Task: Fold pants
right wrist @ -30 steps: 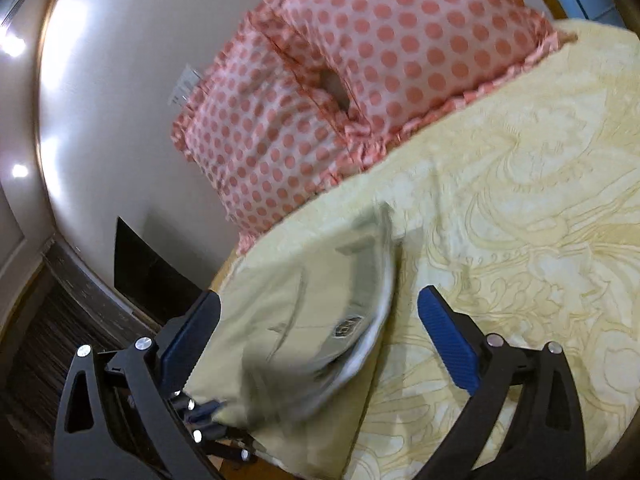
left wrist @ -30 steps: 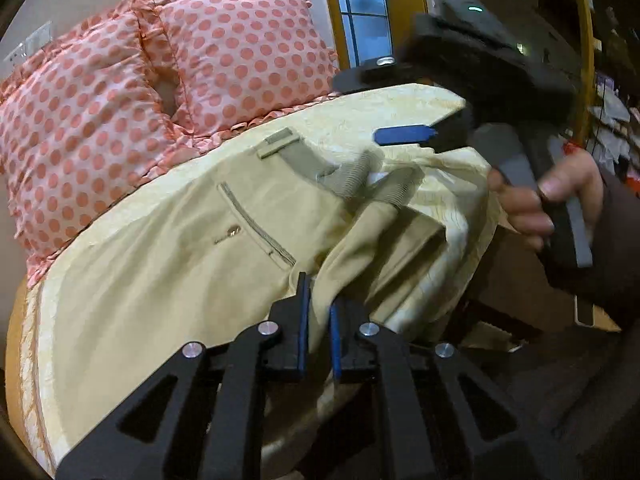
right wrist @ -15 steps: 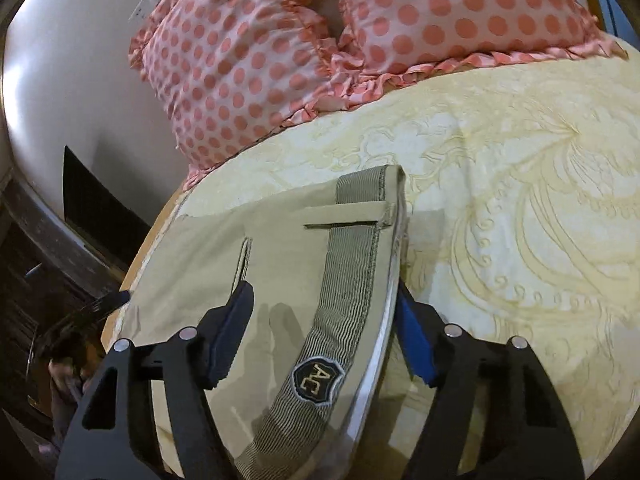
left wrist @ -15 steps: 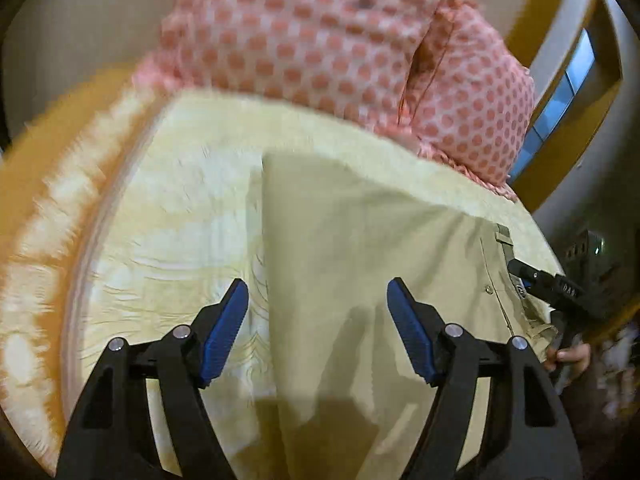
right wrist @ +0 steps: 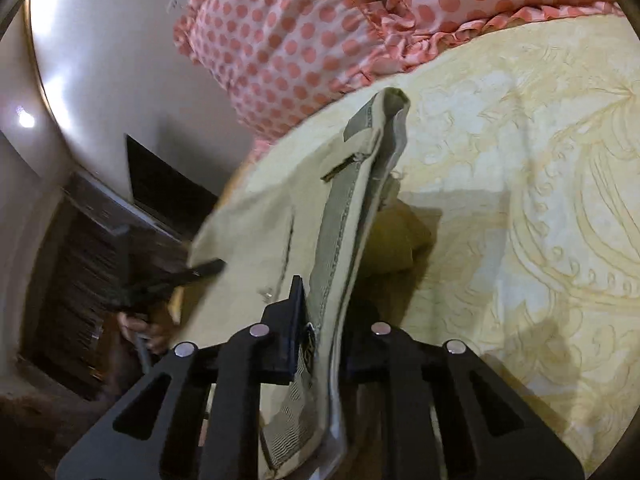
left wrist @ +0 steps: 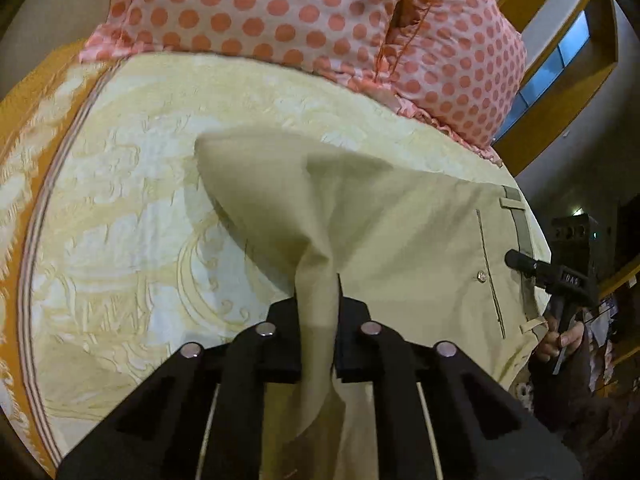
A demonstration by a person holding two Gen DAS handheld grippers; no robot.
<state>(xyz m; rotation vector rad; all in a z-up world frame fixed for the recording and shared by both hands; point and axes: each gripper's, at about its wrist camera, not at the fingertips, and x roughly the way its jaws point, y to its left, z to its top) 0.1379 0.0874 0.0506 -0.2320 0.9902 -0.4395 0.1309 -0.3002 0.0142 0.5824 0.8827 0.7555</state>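
Note:
Khaki pants (left wrist: 400,232) lie on a yellow patterned bedspread (left wrist: 132,208). My left gripper (left wrist: 318,316) is shut on a fold of the pants' leg cloth and lifts it off the bed. My right gripper (right wrist: 324,320) is shut on the grey striped waistband (right wrist: 344,216) and holds it raised on edge. The pants (right wrist: 256,232) hang between the two grippers. The right gripper also shows in the left wrist view (left wrist: 520,262), at the waistband. The left gripper shows blurred in the right wrist view (right wrist: 200,270).
Two pink pillows with red dots (left wrist: 304,12) (right wrist: 304,32) lie at the head of the bed. An orange border (left wrist: 24,104) marks the bed's left edge. A white wall (right wrist: 100,60) and a dark panel (right wrist: 164,188) stand beyond the bed. A window (left wrist: 556,64) is at the right.
Both grippers were open over the flat pants half a second ago. Now both have shut on the cloth and lifted it, the left on the leg, the right on the waistband.

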